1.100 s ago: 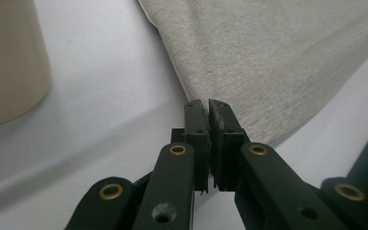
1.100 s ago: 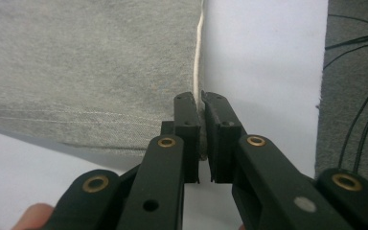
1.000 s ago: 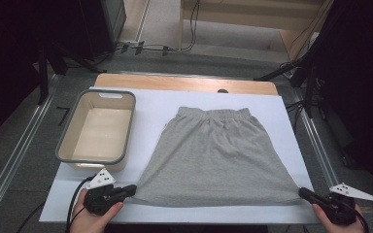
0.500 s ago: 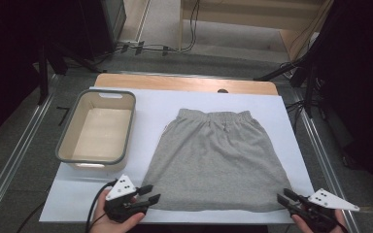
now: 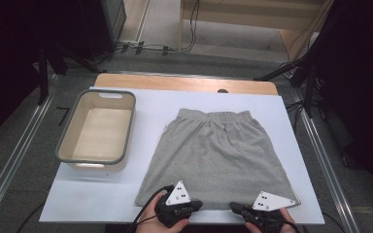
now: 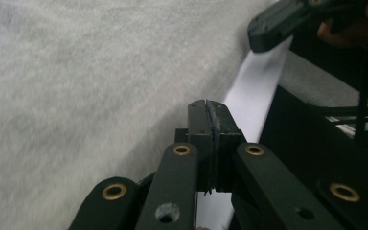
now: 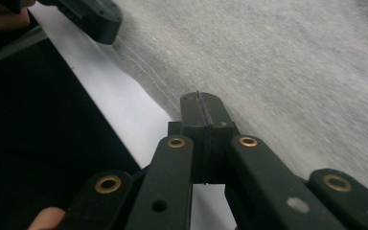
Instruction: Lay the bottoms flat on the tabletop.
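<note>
1. Clearly, the grey skirt [image 5: 219, 158] lies flat in the middle of the high view, on the white sheet [image 5: 291, 126] that covers the table; its waistband is toward the top of the frame and its wide hem toward the bottom
2. At the left of the high view stands a beige tub [image 5: 97, 127] with a grey rim, beside the skirt but apart from it
3. The left gripper [image 5: 195, 206] is at the bottom centre of the high view, just at the hem, held by a hand [image 5: 158, 219] that comes in from the bottom edge; a grey three-cornered plate with dots sits on top of it
4. The right gripper [image 5: 234, 208] is to the right of it, also at the hem, and the two tips point toward each other and are near
5. In the left gripper view the two black jaws are pressed together with nothing visible between them, over the border where the skirt [image 6: 76, 86] meets the white sheet [image 6: 258, 91]; the other gripper shows in the upper right of the frame
6. In the right gripper view the jaws are also closed on each other, empty, over the hem of the skirt [image 7: 278, 62] next to the white sheet [image 7: 124, 105]; the other gripper shows in the upper left
</note>
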`<state>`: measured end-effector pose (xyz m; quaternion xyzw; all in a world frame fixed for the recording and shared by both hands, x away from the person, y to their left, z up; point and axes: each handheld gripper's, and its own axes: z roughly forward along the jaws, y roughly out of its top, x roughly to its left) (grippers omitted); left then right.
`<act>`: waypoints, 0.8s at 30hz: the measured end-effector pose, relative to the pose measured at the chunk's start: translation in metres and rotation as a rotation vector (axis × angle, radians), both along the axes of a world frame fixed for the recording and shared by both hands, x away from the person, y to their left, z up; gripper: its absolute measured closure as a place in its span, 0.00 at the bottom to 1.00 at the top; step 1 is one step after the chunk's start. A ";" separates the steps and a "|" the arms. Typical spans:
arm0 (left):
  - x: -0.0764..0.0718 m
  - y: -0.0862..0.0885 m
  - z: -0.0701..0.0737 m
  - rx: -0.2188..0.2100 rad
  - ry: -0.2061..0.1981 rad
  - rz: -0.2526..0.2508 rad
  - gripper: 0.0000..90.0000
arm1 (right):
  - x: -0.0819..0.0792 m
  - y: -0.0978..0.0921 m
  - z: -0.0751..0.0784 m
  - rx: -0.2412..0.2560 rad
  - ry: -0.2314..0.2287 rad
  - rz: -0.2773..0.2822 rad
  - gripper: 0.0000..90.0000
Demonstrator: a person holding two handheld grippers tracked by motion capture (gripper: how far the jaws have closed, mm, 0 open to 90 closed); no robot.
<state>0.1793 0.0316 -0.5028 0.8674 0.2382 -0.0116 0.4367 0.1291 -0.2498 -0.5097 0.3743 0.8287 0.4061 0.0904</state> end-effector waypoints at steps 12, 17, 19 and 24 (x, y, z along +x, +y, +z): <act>0.021 -0.010 -0.012 0.065 0.055 0.044 0.97 | 0.020 0.010 -0.011 -0.007 0.027 0.018 0.87; 0.020 -0.009 -0.013 0.053 0.062 0.033 0.91 | 0.012 0.019 -0.014 -0.060 -0.051 0.054 0.68; 0.020 -0.009 -0.013 0.047 0.067 0.024 0.88 | 0.007 0.026 -0.016 -0.114 -0.105 0.049 0.68; 0.016 -0.009 -0.013 0.036 0.045 -0.012 0.73 | 0.007 0.028 -0.014 -0.168 -0.133 -0.015 0.95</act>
